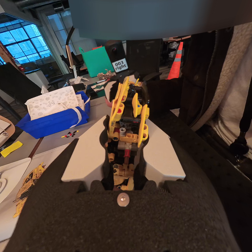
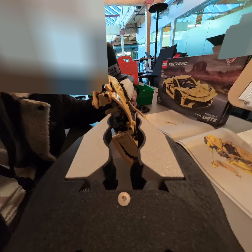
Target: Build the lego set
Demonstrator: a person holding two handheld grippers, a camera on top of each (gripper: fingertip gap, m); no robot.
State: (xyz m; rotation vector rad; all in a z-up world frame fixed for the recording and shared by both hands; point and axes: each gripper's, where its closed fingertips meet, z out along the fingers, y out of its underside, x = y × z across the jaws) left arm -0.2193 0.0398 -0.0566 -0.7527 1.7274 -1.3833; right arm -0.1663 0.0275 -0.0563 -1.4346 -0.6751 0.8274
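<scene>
A partly built yellow and black lego car model [image 1: 128, 122] is held in the air between both grippers, above the table. My left gripper [image 1: 126, 120] is shut on the model's near end, its white fingers [image 1: 87, 150] pressed on both sides. My right gripper [image 2: 124, 117] is shut on the model's other end [image 2: 122, 136]. In the left wrist view the right gripper's black housing [image 1: 115, 53] shows beyond the model. In the right wrist view the left gripper's white finger [image 2: 128, 87] shows behind the model. The middle of the model is hidden by the fingers.
A blue bin [image 1: 54, 122] holding paper bags stands at the left, with small loose pieces [image 1: 69, 134] beside it. An open instruction booklet [image 2: 204, 150] lies on the table. The set's box [image 2: 197, 88], a green bin [image 2: 145, 94] and black tyres [image 2: 144, 108] stand behind. A person's jacket [image 2: 34, 122] is close by.
</scene>
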